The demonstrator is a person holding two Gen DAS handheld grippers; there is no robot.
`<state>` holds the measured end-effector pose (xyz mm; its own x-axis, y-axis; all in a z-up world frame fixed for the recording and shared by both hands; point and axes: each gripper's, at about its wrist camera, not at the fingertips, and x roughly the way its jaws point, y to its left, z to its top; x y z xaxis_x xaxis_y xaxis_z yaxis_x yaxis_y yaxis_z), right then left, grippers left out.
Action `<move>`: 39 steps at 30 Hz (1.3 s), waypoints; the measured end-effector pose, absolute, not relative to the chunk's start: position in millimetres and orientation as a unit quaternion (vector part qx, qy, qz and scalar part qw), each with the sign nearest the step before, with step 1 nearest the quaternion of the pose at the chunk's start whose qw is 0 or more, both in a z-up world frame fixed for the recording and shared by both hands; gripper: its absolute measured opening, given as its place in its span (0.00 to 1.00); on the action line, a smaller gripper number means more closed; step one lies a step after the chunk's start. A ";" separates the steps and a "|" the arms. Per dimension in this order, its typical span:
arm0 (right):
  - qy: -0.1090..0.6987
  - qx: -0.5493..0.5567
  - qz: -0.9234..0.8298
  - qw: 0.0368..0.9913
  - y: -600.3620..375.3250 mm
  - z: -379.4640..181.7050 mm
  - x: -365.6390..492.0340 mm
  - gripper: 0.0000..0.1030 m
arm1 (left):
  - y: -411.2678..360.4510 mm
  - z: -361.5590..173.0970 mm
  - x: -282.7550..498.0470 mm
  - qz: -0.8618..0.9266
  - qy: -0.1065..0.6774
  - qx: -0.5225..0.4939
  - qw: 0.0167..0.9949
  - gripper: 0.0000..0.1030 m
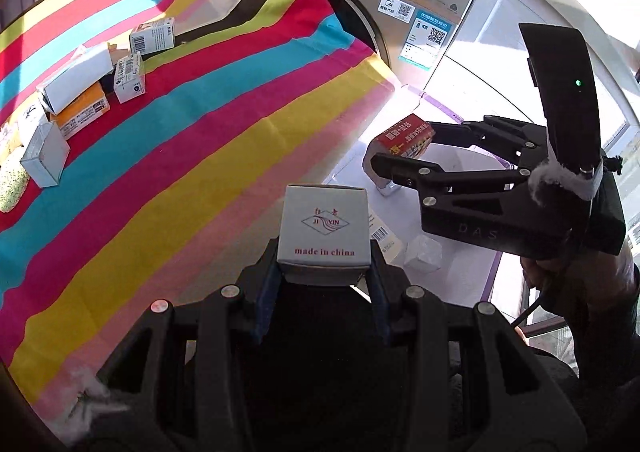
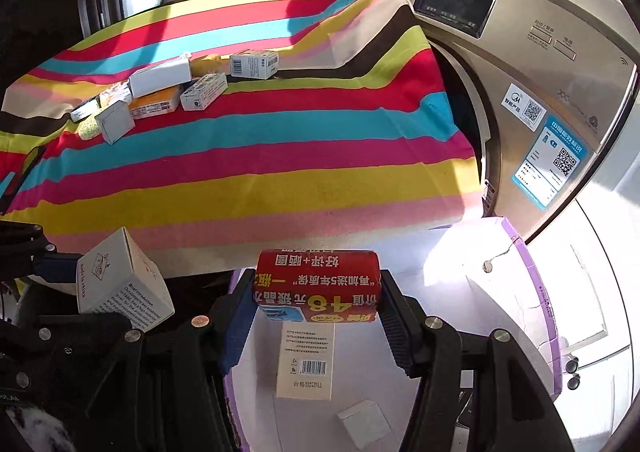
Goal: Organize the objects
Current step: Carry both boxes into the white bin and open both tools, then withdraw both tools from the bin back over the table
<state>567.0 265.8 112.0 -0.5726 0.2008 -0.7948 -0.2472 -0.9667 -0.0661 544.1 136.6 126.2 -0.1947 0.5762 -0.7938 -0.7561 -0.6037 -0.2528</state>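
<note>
- The washing machine [image 2: 532, 100] stands at the far end, and the striped cloth [image 2: 248, 180] covers the table beside it.
- A white bin with a purple rim [image 2: 534, 284] sits below the near edge of the cloth. A flat carton with a barcode [image 2: 306, 360] and a small white box [image 2: 364, 424] lie inside it already.
- A group of small boxes [image 2: 168, 92] waits near the far left corner of the cloth, well apart from the bin.
- The right gripper [image 2: 316, 292] is partly closed on the red box [image 2: 316, 284], its pads pressing both ends, above the bin.
- The left gripper [image 1: 324, 272] is closed narrowly on the grey box [image 1: 324, 228], at the near edge of the cloth, just beside the bin.
- I judge the step is carrying both boxes to the bin. Next each gripper needs to come over the bin and open to let its box drop.
</note>
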 end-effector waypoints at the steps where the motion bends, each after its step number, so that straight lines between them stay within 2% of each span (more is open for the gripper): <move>1: 0.029 -0.446 0.885 0.131 269.4 111.8 569.0 0.57 | 140.1 127.5 544.1 0.764 0.101 -0.464 0.437 0.44; 14: 0.066 -0.455 0.864 0.203 330.7 109.3 604.2 0.57 | 199.8 123.6 562.9 0.707 0.105 -0.493 0.496 0.44; 31: 0.071 -0.476 0.854 0.197 337.1 103.4 607.2 0.60 | 221.7 100.7 590.8 0.659 0.140 -0.514 0.532 0.44; 34: 0.069 -0.481 0.852 0.196 336.4 101.6 607.0 0.68 | 221.6 101.4 591.6 0.659 0.141 -0.512 0.532 0.54; 36: 0.069 -0.482 0.851 0.194 335.5 101.1 606.8 0.70 | 221.1 102.2 591.7 0.660 0.141 -0.511 0.532 0.65; 39: 0.070 -0.485 0.850 0.191 334.9 100.4 605.5 0.73 | 220.2 102.1 590.8 0.663 0.141 -0.510 0.530 0.68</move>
